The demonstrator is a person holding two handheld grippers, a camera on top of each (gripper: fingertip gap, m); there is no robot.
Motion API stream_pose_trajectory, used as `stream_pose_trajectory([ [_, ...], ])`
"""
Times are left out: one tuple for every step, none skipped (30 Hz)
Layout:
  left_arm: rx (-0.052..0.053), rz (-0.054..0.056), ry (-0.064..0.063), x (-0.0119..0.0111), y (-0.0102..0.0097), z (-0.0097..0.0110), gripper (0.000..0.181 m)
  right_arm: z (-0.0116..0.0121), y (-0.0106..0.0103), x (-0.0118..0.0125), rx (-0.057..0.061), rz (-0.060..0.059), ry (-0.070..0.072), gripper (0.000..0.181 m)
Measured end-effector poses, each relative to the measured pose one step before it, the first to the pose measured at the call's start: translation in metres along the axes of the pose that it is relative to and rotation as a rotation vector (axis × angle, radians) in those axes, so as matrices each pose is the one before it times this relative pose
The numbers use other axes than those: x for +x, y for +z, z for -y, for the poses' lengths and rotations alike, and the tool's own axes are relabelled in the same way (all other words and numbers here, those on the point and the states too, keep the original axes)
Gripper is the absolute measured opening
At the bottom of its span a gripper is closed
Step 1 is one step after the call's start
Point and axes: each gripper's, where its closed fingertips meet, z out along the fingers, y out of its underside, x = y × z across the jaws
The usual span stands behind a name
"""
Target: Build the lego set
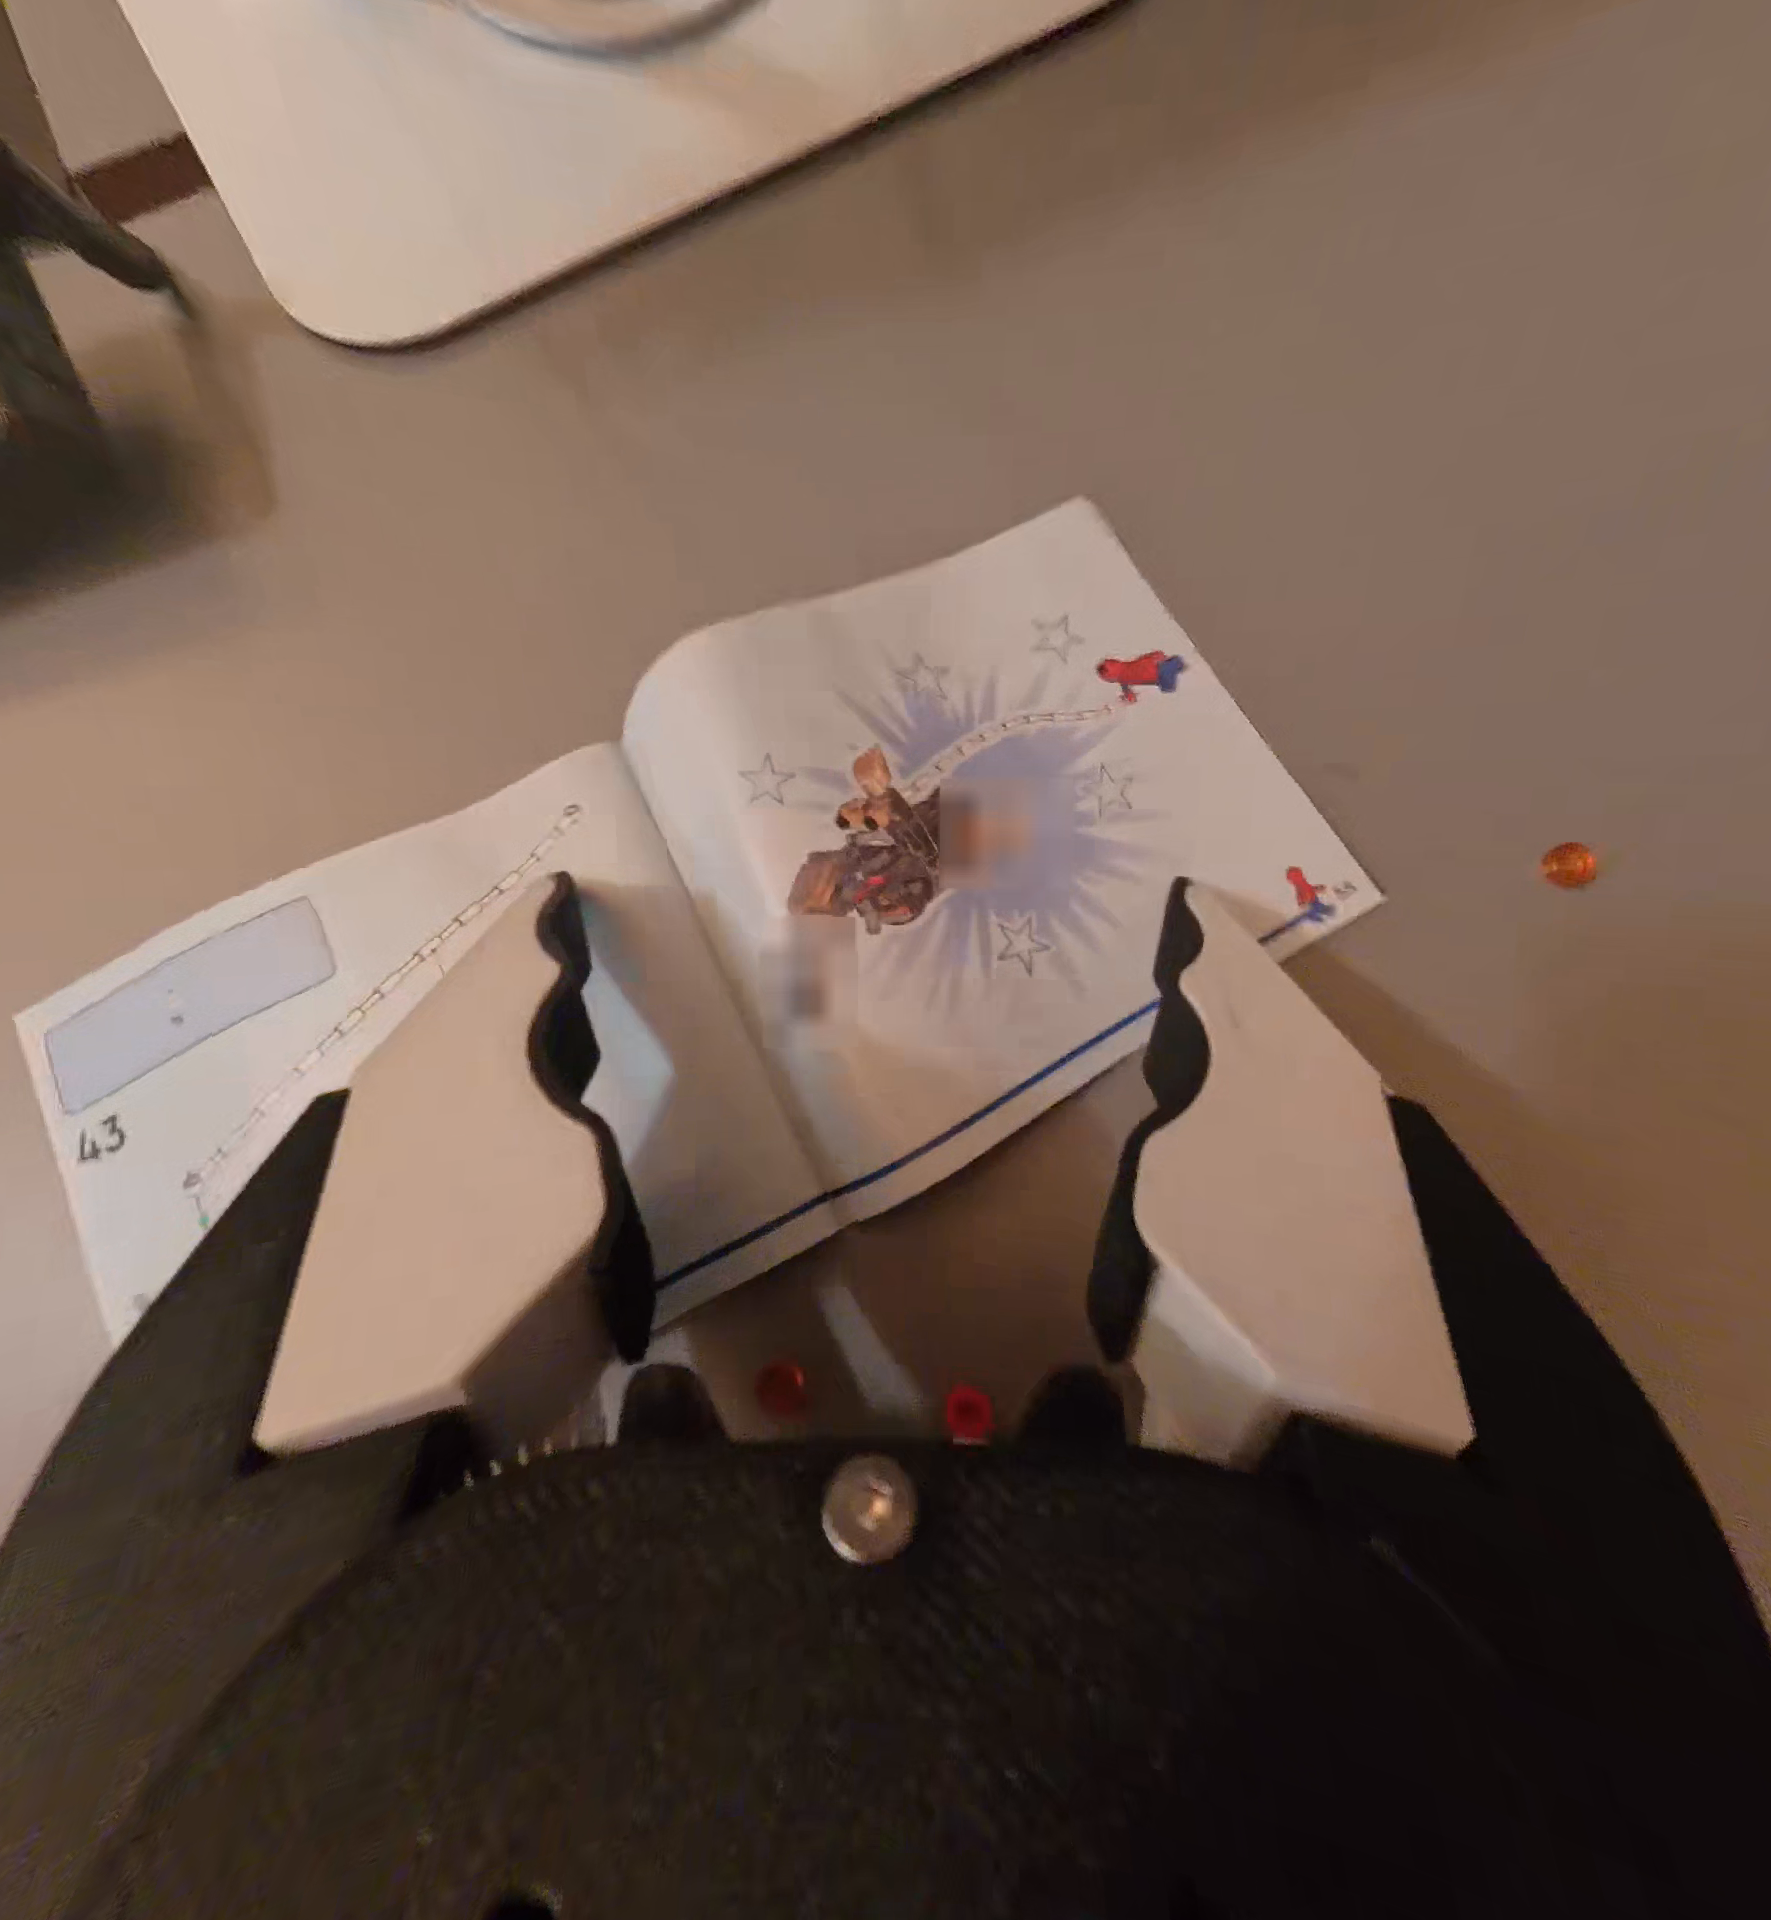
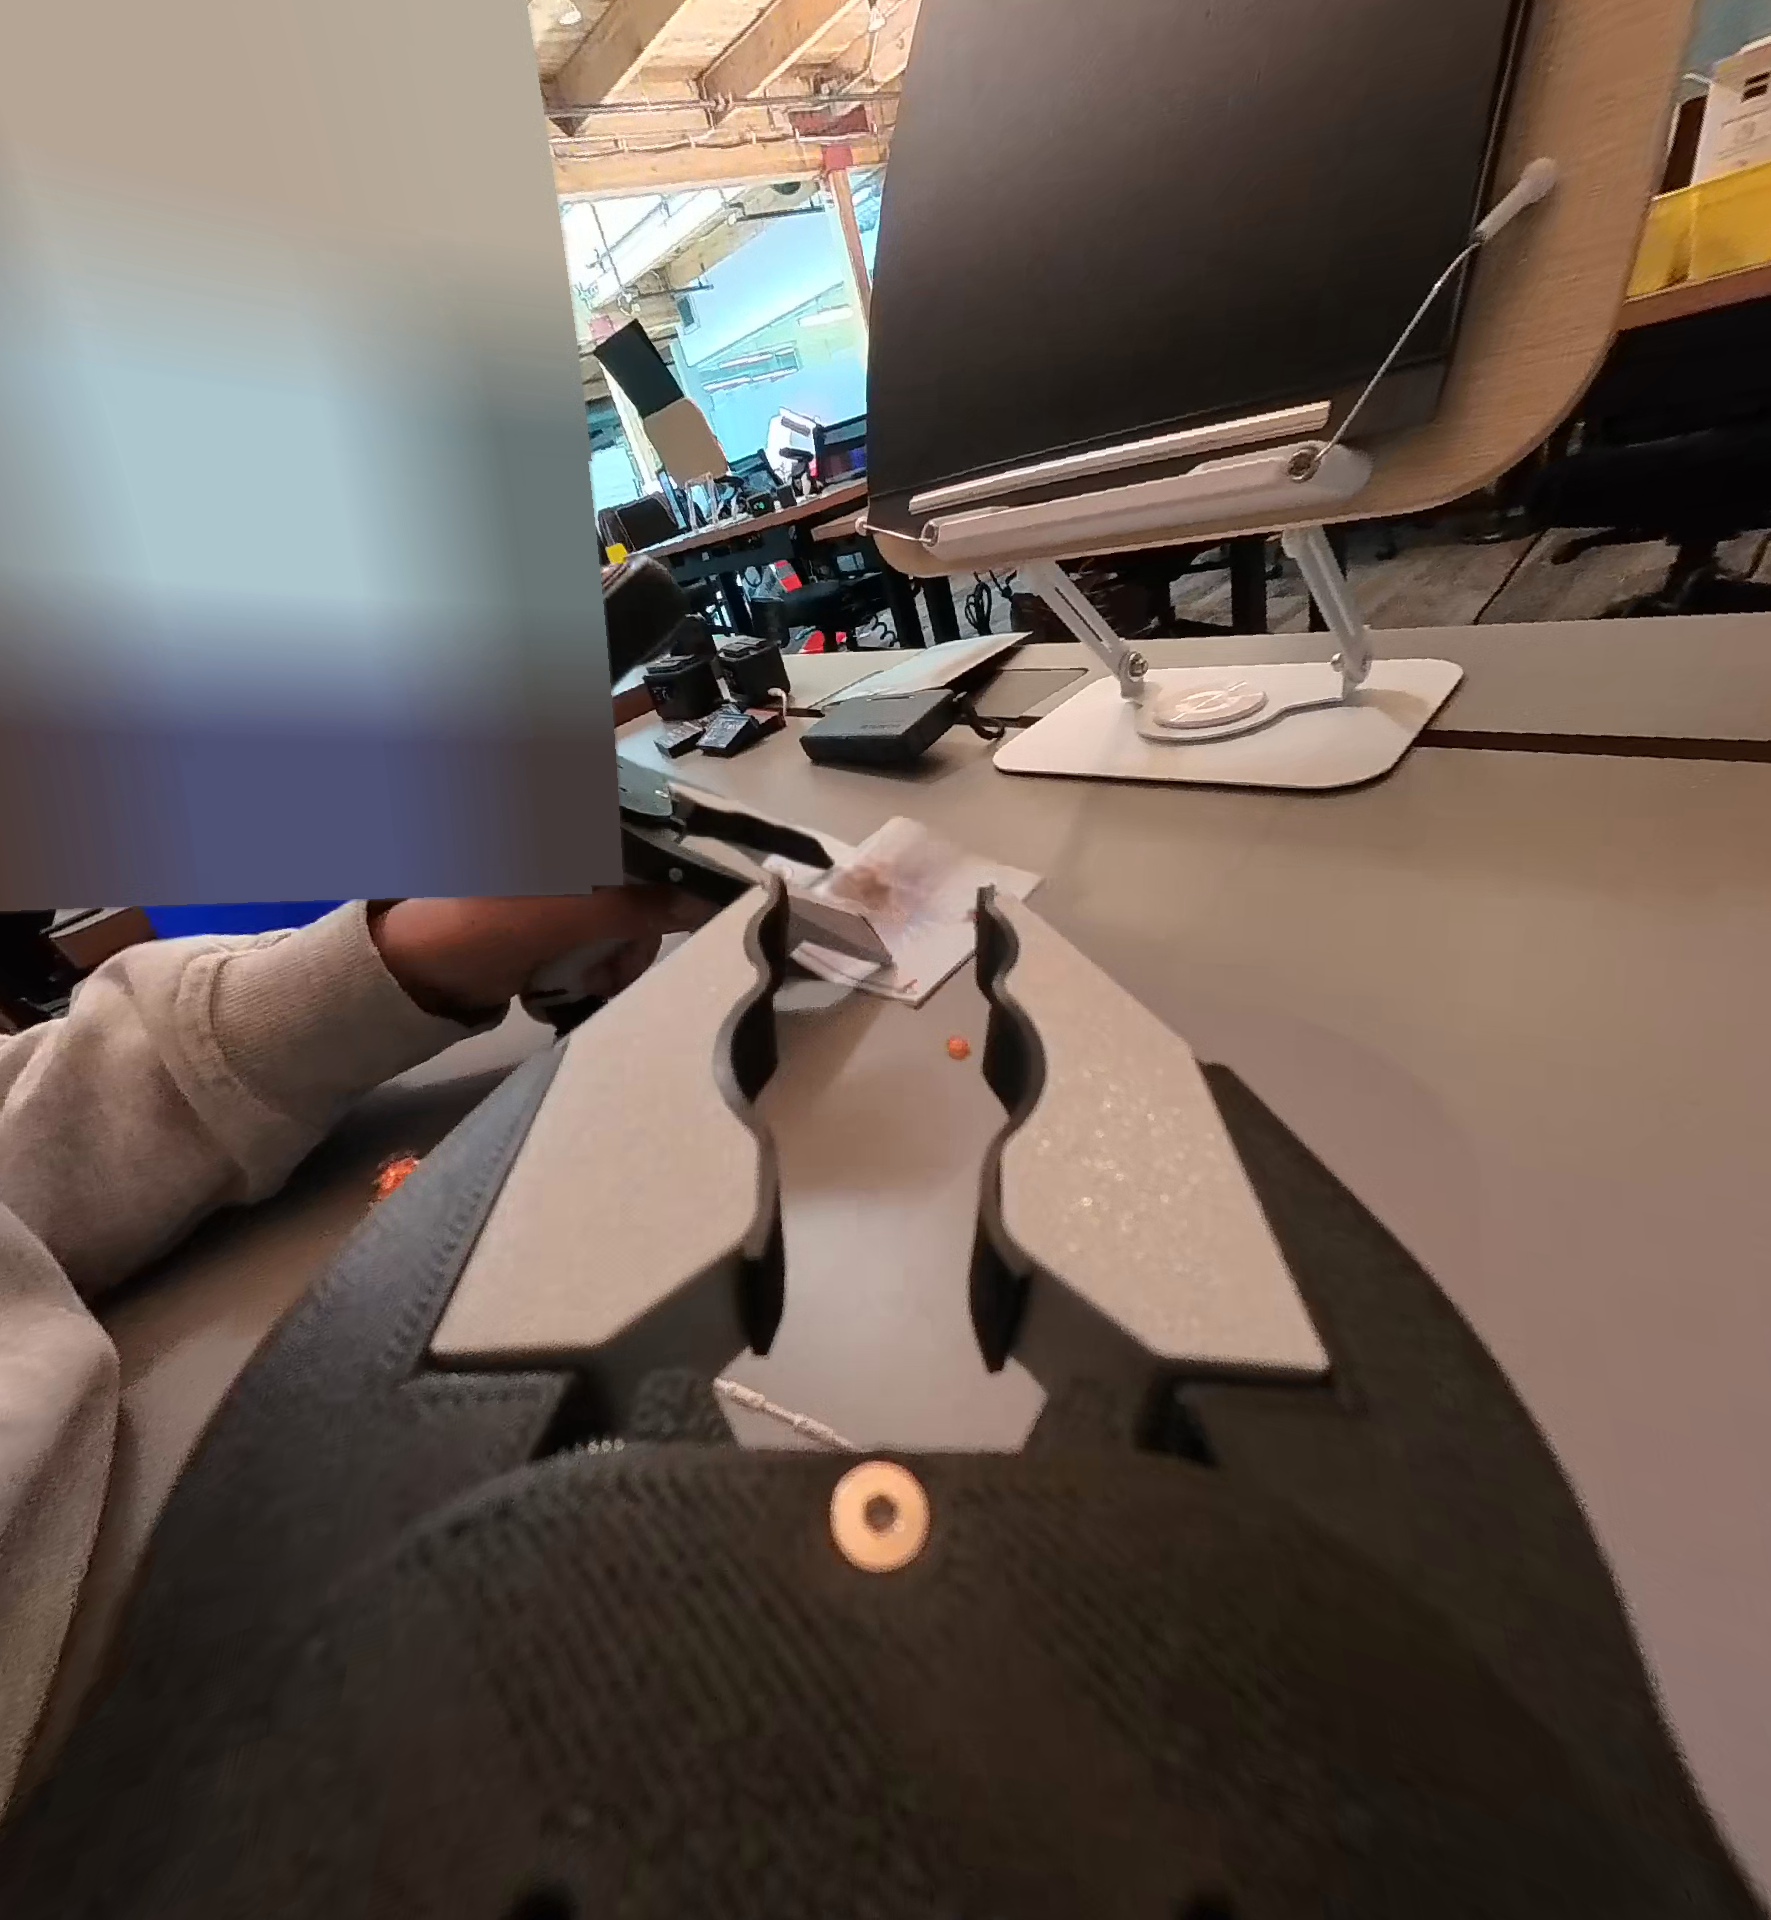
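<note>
Lying open under the empty left tool [image 1: 865,904], the instruction booklet [image 1: 964,831] shows printed pictures.

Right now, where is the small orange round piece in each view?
Left wrist view: orange round piece at right, on the table beyond the booklet's right corner.
Right wrist view: orange round piece between the right gripper's open fingers.
Shared landmark: the booklet.

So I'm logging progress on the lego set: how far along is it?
No built model shows. The instruction booklet lies open, its right page picturing a complete-looking model. Nothing is in hand: the left claw hovers open over the booklet, and the right claw is open too. Loose pieces remain: an orange stud and two red ones.
</note>
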Motion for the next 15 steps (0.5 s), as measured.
stream_pose_trajectory([
  [-0.0006,-0.0144,-0.0139,0.00054,-0.00005,-0.0003,0.099,-0.00005,-0.00013,-0.00013,0.0009,0.001,0.0011,0.033],
  [0.0041,0.0001,-0.0115,-0.00202,-0.00041,0.00054,0.09,0.00003,-0.00019,-0.00025,0.0005,0.0005,0.0003,0.033],
  [0.0028,0.0037,-0.0042,-0.00305,-0.0005,0.00025,0.084,-0.00005,-0.00008,-0.00025,0.0007,0.0007,0.0001,0.033],
  [0.0038,0.0025,-0.0043,-0.00292,-0.0007,0.00026,0.078,0.00009,-0.00016,-0.00046,0.0012,0.0014,0.0001,0.033],
  [0.004,-0.0014,-0.0075,-0.00239,-0.00087,0.00026,0.073,-0.00003,0.00003,-0.00056,0.0011,0.0021,0.0002,0.033],
  [0.0041,-0.0053,-0.0095,-0.00152,-0.00118,0.00029,0.068,-0.00012,-0.00002,-0.00052,0.0004,0.0019,-0.0001,0.033],
  [0.0041,-0.0071,-0.005,-0.00129,-0.00137,0.00042,0.065,-0.00016,0.00001,-0.00059,-0.0002,0.0011,-0.0009,0.033],
  [0.0075,-0.0061,-0.0056,-0.00179,-0.00153,0.00113,0.06,-0.00018,0.0,-0.00033,-0.0005,0.0004,-0.0017,0.032],
  [0.0117,-0.0118,-0.0134,-0.0017,-0.00178,0.00188,0.054,-0.00024,0.00007,-0.00034,-0.0007,-0.0001,-0.0021,0.032],
  [0.011,-0.0269,-0.027,-0.00034,-0.00181,0.00175,0.05,-0.00019,0.00016,-0.00024,-0.0012,-0.0003,-0.0024,0.032],
  [0.009,-0.0366,-0.0395,0.00023,-0.00188,0.00155,0.05,-0.00038,0.0002,-0.00031,-0.0016,-0.0005,-0.0023,0.032],
  [0.0103,-0.0406,-0.0427,0.00022,-0.0019,0.00175,0.05,-0.00052,0.00018,-0.00018,-0.0024,0.0,-0.0019,0.032],
  [0.011,-0.0374,-0.0382,-0.00059,-0.00204,0.00194,0.051,-0.00066,0.00042,-0.00037,-0.0032,0.0008,-0.0013,0.032],
  [0.0083,-0.0211,-0.0319,-0.00284,-0.00223,0.00164,0.051,-0.00057,0.00041,-0.00051,-0.0033,0.0013,-0.0009,0.032],
  [0.0062,-0.0059,-0.021,-0.00455,-0.00232,0.00141,0.05,-0.00058,0.00035,-0.00055,-0.0026,0.0015,-0.0014,0.031],
])
